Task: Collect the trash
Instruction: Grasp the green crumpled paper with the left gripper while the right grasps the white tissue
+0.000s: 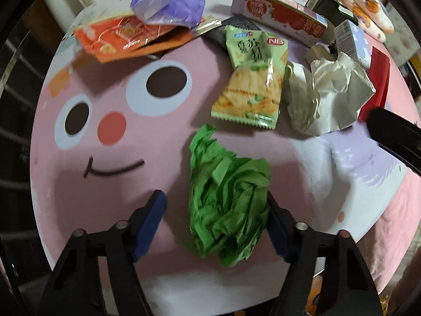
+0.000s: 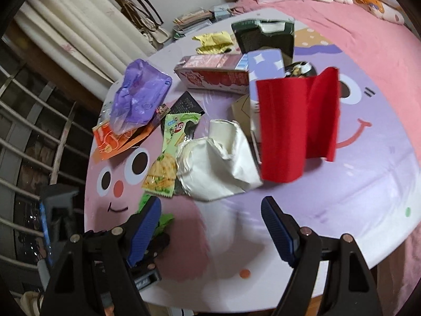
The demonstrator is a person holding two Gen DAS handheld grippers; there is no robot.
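The crumpled green paper lies on the tabletop between the parted fingers of the left tool, closer to its right finger, long axis running away from the camera. In the right wrist view, the right tool is also spread apart and empty, the white paper wad just ahead of it.
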